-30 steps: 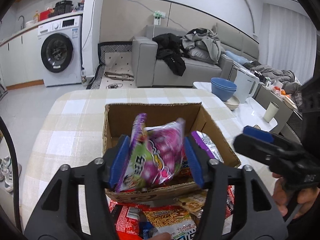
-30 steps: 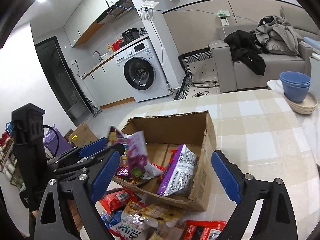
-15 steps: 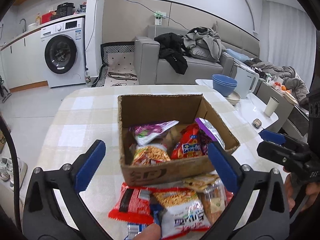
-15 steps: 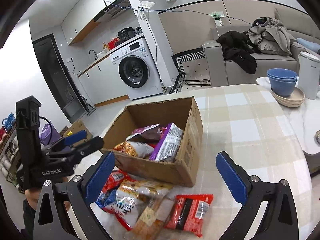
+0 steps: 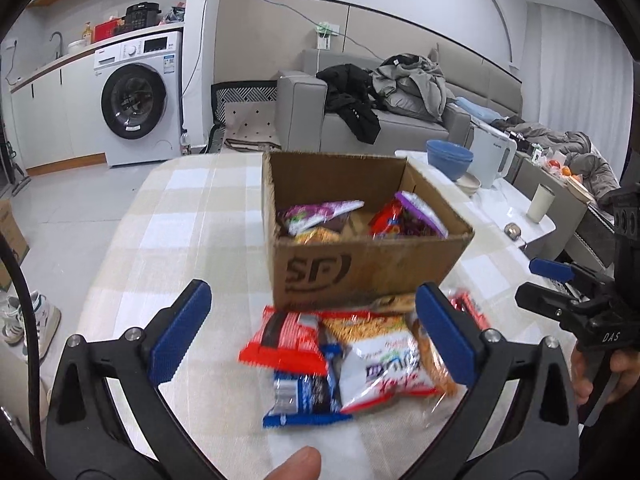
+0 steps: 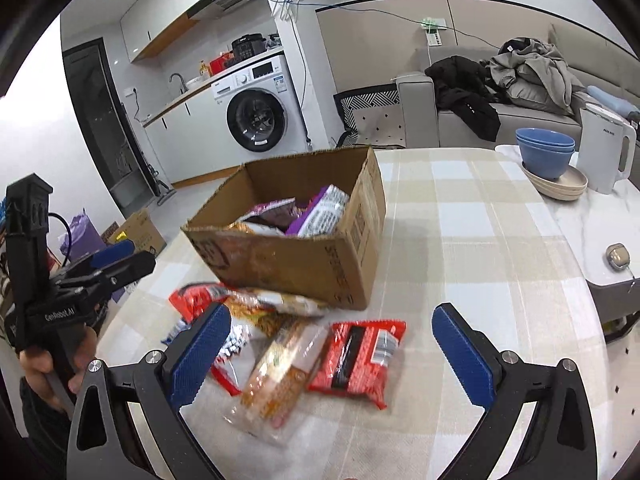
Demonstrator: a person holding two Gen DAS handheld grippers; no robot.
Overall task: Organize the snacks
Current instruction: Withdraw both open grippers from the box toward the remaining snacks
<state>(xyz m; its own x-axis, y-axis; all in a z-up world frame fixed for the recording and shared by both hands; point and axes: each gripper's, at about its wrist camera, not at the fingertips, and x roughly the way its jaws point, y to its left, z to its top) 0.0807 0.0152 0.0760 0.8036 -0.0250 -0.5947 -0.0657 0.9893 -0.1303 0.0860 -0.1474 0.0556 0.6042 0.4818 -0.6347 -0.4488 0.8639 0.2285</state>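
Several snack packets (image 5: 320, 222) fill the cardboard box (image 5: 372, 268); more wait on the table (image 6: 480, 240), both tongs (image 5: 312, 332) (image 6: 332, 348) spread empty.

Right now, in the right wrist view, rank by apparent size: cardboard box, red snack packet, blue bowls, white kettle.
1. cardboard box, clearly largest.
2. red snack packet.
3. white kettle and blue bowls look alike; both sit farther away, so unranked.
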